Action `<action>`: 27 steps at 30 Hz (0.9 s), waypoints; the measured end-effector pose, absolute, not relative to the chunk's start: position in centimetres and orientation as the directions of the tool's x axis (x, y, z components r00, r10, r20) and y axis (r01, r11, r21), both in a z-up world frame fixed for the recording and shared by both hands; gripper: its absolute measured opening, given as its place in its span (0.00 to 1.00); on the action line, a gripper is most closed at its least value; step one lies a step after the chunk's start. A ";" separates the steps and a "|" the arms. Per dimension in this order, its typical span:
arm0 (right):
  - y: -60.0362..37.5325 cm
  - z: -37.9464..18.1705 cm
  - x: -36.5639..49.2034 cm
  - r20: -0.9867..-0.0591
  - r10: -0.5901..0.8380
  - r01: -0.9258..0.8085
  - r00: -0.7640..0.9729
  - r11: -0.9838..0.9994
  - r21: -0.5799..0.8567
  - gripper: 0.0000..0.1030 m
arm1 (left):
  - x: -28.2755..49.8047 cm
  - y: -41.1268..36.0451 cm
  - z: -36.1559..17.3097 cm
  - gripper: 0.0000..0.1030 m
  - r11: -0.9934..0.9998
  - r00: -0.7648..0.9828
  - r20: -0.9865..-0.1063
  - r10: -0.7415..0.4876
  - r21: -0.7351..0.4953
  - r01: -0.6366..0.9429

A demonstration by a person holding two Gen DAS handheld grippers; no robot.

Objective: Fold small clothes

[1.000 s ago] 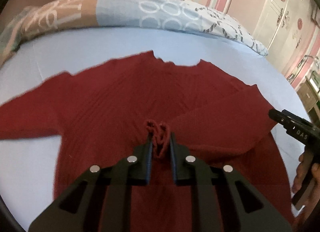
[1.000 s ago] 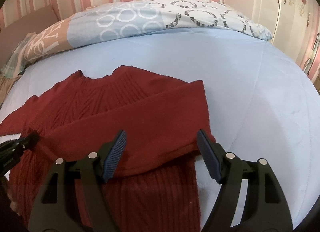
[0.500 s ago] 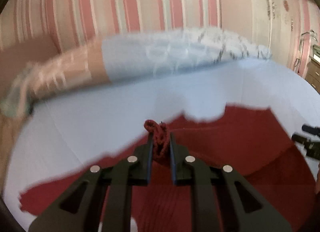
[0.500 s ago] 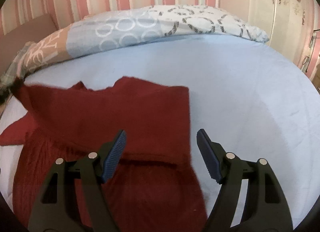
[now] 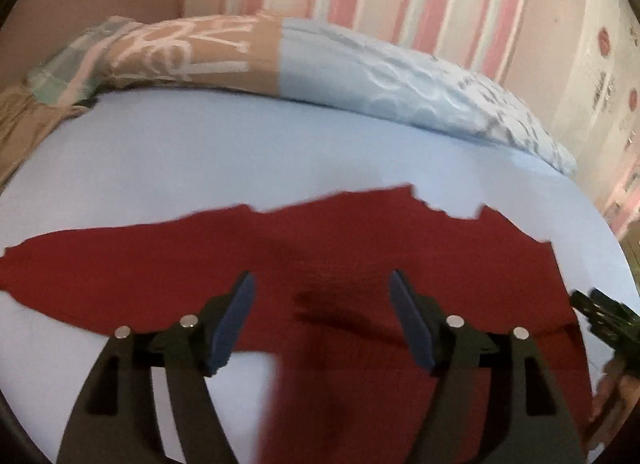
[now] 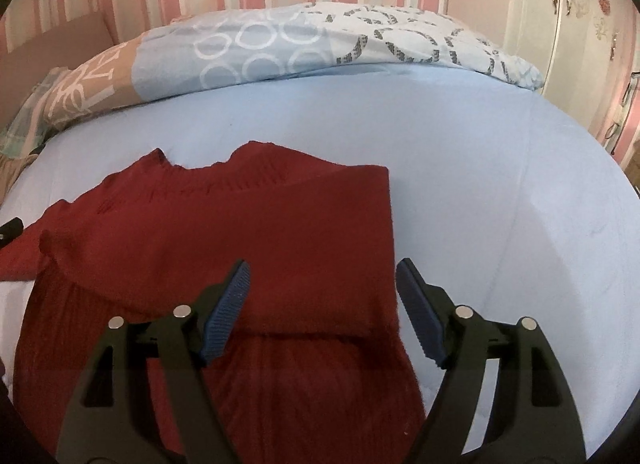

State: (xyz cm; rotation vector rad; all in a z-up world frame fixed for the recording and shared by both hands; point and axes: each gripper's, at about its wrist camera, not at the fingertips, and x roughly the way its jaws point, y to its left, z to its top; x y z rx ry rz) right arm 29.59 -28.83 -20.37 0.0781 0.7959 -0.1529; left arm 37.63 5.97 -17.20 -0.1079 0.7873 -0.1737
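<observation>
A: Looking for the next grab: where does the sweater [image 6: 300, 376] lie from the fingers?

B: It is flat on the sheet [image 6: 480, 184], in the lower left of the right view, with the collar toward the quilt [image 6: 280, 44] at the top. The folded sleeve [image 6: 240, 248] crosses the chest on a slant, its cuff near the left side of the frame.

A: And the other sleeve?

B: The left sleeve [image 5: 100, 264] is spread out flat. In the left view it runs sideways across the middle of the frame. Its tip is at the far left edge and its root joins the body near the centre.

A: What about the fingers?

B: The left gripper [image 5: 320, 284] has just been opening its jaws. They stand wide with nothing pinched between them, only knit lying beneath the gap. The right gripper [image 6: 324, 268] is also spread wide and empty, over the lower edge of the folded sleeve.

A: Which one is nearer the spread sleeve?

B: The left, I'd judge. The sleeve's tip lies off to the left of its fingers. The right gripper shows only at the right edge of the left view, across the body from the sleeve. The next move probably means travelling left along the sleeve's length, taking the cuff across its width, then carrying it rightward over the chest.
</observation>
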 end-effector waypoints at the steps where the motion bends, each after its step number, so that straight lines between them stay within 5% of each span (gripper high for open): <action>1: -28.4 -20.5 29.9 -0.719 -0.106 0.163 0.687 0.987 0.011 0.74 | 38.1 4.2 -17.6 0.69 0.980 0.679 -0.707 -0.198 -0.140 0.140; 8: -26.5 -23.0 31.8 -0.766 -0.163 0.140 0.621 0.985 -0.096 0.74 | 39.7 1.0 -22.3 0.69 0.992 0.599 -0.801 -0.003 0.073 0.103; 12: -28.1 -24.3 31.5 -0.782 -0.195 0.202 0.592 0.975 -0.090 0.73 | 39.2 5.2 -22.9 0.70 0.999 0.593 -0.804 -0.041 -0.012 0.053; 15: -29.4 -24.4 31.1 -0.775 -0.222 0.250 0.591 0.965 -0.086 0.73 | 39.2 5.9 -22.1 0.69 0.998 0.630 -0.775 0.048 0.068 0.007; 20: -31.0 -23.6 30.6 -0.750 -0.148 0.242 0.644 0.970 0.016 0.74 | 38.8 7.1 -20.0 0.74 0.998 0.655 -0.753 -0.068 -0.060 0.035; 23: -30.7 -22.6 30.4 -0.725 -0.096 0.215 0.682 0.974 0.074 0.86 | 38.5 4.8 -19.5 0.87 0.994 0.661 -0.743 -0.102 -0.050 0.097; 27: -29.0 -24.3 31.7 -0.778 -0.093 0.173 0.621 0.985 0.020 0.86 | 39.1 2.0 -21.1 0.87 0.991 0.630 -0.772 -0.086 -0.003 0.132</action>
